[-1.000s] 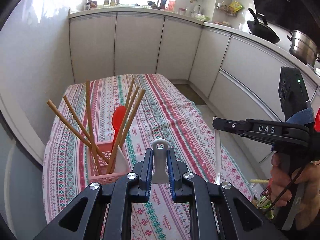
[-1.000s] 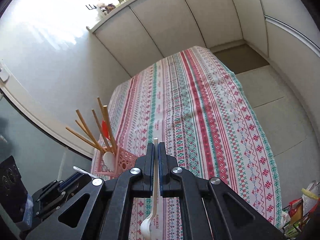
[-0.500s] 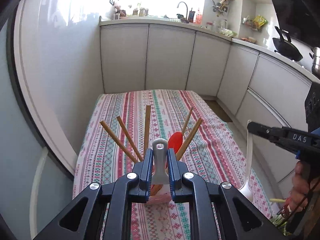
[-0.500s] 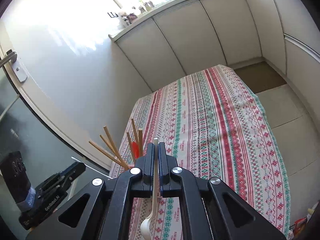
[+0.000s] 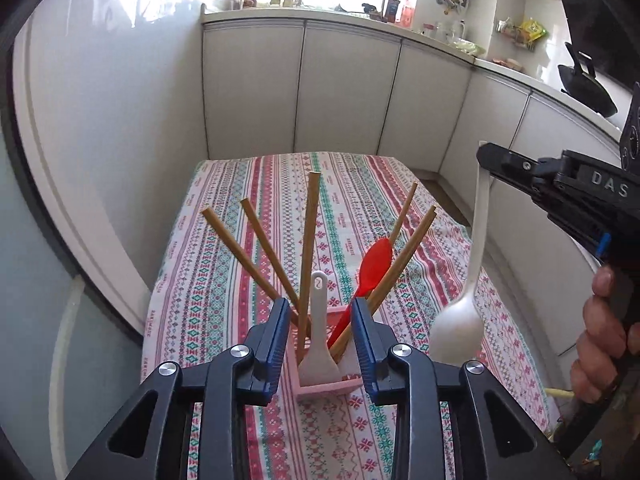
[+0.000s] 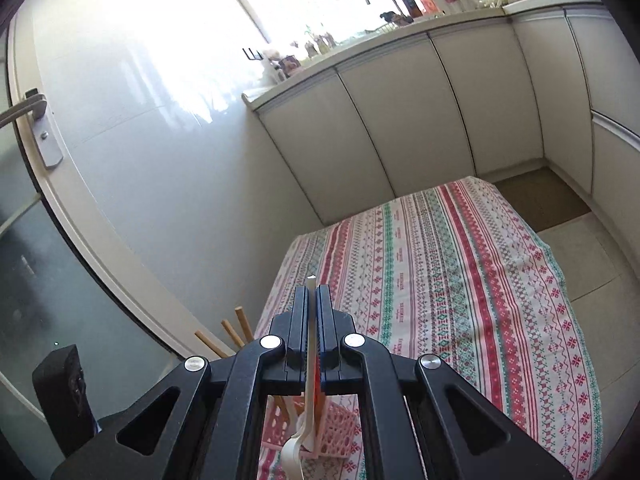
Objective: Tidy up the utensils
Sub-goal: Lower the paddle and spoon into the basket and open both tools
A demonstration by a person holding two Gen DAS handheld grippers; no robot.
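A pink basket (image 5: 320, 390) stands on the striped tablecloth (image 5: 216, 280) and holds several wooden chopsticks (image 5: 310, 240), a red spoon (image 5: 372, 268) and a white spatula (image 5: 318, 336). My left gripper (image 5: 320, 316) hangs over the basket with its jaws opening; the spatula stands between them, handle up, and the pads are clear of it. To the right, my right gripper (image 5: 486, 156) is shut on the handle tip of a white spoon (image 5: 456, 332), whose bowl hangs down. In the right wrist view the right gripper (image 6: 312, 292) pinches the white spoon (image 6: 308, 360) above the basket (image 6: 336, 428).
White cabinets (image 5: 344, 92) and a wall ring the table's far and left sides. A glass door (image 6: 36, 280) stands at the left. A person's hand (image 5: 600, 336) grips the right tool. A wok (image 5: 584, 84) sits on the counter at the right.
My left jaws have spread apart and let go of the white spatula, which now stands in the basket. The right gripper rose and swung toward the basket with the spoon.
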